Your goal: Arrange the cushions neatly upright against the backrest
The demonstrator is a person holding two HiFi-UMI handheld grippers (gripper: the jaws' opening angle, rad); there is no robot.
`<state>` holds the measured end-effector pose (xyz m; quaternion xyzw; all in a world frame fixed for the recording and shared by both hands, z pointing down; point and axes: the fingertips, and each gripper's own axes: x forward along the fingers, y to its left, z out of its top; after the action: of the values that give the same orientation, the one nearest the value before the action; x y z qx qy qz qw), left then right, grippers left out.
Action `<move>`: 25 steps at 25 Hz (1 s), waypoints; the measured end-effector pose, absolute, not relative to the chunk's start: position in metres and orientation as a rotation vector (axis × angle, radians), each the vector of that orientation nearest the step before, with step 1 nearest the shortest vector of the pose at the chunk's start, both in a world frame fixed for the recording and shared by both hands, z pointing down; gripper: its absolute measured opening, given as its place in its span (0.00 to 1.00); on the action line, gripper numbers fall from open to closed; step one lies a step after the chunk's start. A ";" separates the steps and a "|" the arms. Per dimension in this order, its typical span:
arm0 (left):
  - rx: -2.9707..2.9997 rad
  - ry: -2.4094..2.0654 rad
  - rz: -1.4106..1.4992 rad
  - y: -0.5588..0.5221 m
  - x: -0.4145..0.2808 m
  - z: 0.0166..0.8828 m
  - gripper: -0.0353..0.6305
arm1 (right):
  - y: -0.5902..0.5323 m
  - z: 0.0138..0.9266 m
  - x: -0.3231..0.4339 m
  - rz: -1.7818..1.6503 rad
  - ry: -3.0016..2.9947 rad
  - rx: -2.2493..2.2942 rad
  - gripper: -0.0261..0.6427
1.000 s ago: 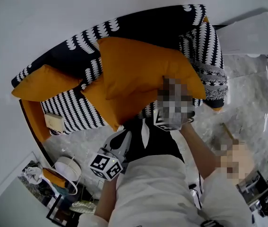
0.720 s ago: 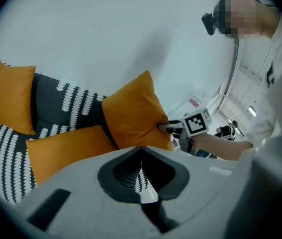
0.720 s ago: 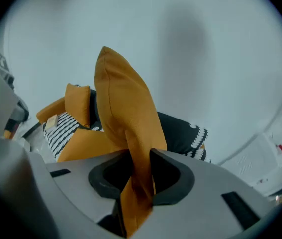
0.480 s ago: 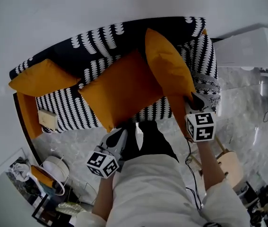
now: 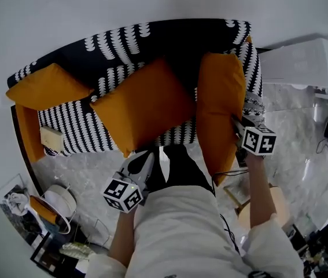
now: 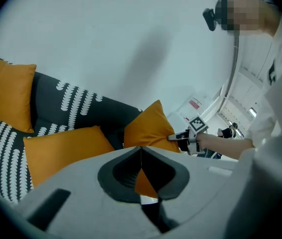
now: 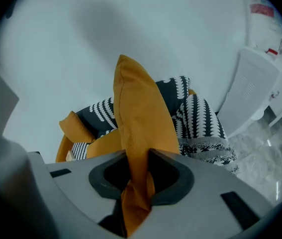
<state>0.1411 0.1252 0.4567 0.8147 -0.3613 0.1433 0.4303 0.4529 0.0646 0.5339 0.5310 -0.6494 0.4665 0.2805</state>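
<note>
Now we pinch the orange cushion (image 5: pixel 220 103) at the sofa's (image 5: pixel 152 36) right end with our right gripper (image 5: pixel 236 122), its jaws just tightened. The left gripper's (image 5: pixel 157 154) jaws are pressed together, empty.

Left gripper (image 5: pixel 143 165) sits low around 7 o'clock, jaws together, nothing in them. Right gripper (image 5: pixel 237 124) is out at 3 o'clock, arm stretched, jaws just been closing, pinching the cushion (image 5: pixel 221 91).

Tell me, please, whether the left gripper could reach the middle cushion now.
Probably yes: the left gripper, jaws shut and empty, hangs close before the middle cushion with nothing between.
</note>
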 end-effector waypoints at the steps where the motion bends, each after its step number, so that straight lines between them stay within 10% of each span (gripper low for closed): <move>1: 2.032 -0.899 0.362 0.126 0.142 0.457 0.07 | 0.062 0.543 0.459 1.260 -1.750 1.412 0.18; 25: 2.072 -0.771 0.504 0.138 0.191 0.465 0.07 | 0.014 0.628 0.621 0.841 -1.397 1.487 0.26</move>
<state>0.1910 0.1377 0.4649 0.8279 -0.3079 0.2012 0.4234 0.6211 0.0138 0.6285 0.6015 -0.5651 0.3403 0.4505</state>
